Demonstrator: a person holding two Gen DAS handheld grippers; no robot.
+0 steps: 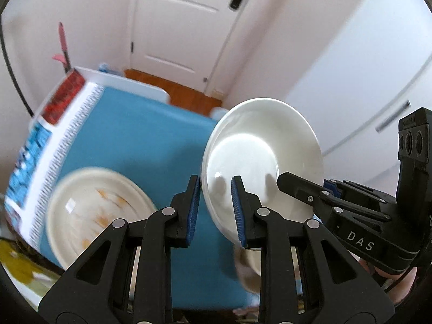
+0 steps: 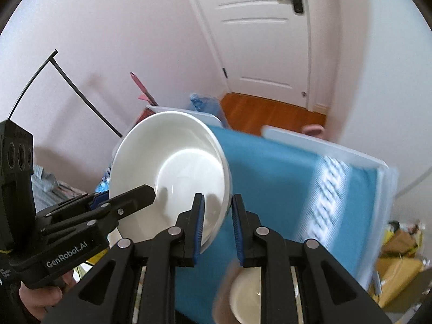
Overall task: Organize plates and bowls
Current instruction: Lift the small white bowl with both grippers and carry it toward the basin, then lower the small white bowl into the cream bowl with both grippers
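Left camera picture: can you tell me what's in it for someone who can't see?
Two black tools hold a white bowl by its rim, lifted above a blue mat: the left tool and the right tool. A cream plate with orange marks lies on the mat, a white door behind.

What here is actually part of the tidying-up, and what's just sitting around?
Part of the job:
- plain white ceramic bowl, held at its rim by both grippers
- cream patterned plate on the blue cloth
- small cream dish below the bowl

Just lying about:
- red box
- yellow packaging
- white door
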